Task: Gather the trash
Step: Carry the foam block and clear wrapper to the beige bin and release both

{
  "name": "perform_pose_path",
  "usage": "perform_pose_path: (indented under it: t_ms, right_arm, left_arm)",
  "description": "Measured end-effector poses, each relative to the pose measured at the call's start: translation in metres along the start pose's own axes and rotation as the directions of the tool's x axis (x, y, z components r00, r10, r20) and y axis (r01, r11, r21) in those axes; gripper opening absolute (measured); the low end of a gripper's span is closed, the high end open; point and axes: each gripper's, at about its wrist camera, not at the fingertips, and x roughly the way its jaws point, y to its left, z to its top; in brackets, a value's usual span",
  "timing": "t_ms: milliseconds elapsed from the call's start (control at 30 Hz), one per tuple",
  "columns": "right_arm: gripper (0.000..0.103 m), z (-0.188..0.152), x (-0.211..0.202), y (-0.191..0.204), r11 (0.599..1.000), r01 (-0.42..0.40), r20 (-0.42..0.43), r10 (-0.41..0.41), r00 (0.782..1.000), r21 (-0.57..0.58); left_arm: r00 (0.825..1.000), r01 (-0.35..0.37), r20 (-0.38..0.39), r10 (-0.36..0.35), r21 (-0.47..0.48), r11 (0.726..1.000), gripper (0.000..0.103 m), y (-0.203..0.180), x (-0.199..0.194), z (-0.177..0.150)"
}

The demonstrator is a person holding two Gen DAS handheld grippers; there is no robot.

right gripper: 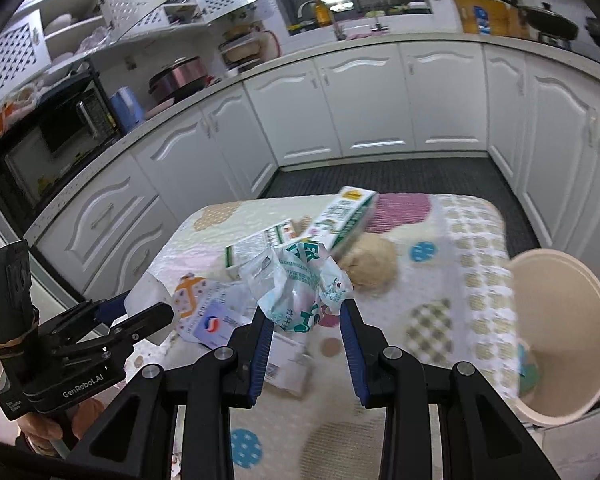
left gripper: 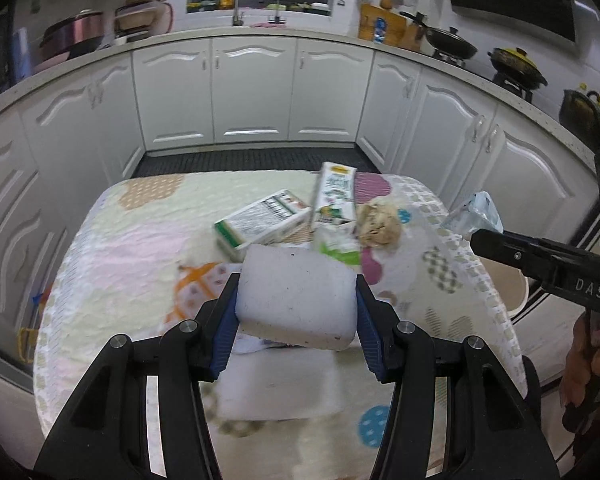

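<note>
My left gripper (left gripper: 296,304) is shut on a white foam block (left gripper: 296,300) and holds it above the patterned table (left gripper: 120,248). My right gripper (right gripper: 304,312) is shut on a crumpled white-and-green plastic wrapper (right gripper: 300,284), lifted over the table near its right side. On the table lie two green-and-white cartons (left gripper: 264,216) (left gripper: 334,196), a crumpled brown paper ball (left gripper: 380,222), and flat wrappers and paper (right gripper: 216,320). A beige trash bin (right gripper: 560,336) stands beside the table's right edge; some trash lies inside.
White kitchen cabinets (left gripper: 252,88) and a counter with pots run around the room behind the table. A dark floor mat (left gripper: 256,158) lies beyond the table. The right gripper's body (left gripper: 548,260) shows in the left wrist view at right.
</note>
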Motion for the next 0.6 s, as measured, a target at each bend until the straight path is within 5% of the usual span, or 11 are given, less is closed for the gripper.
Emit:
perform_pose_path:
  t_ms: [600]
  right_arm:
    - [0.033, -0.022, -0.050, -0.104, 0.978, 0.147, 0.023, -0.153, 0.988, 0.150]
  left_arm:
    - [0.991, 0.124, -0.056, -0.118, 0.118, 0.985, 0.051, -0.110, 0.046, 0.021]
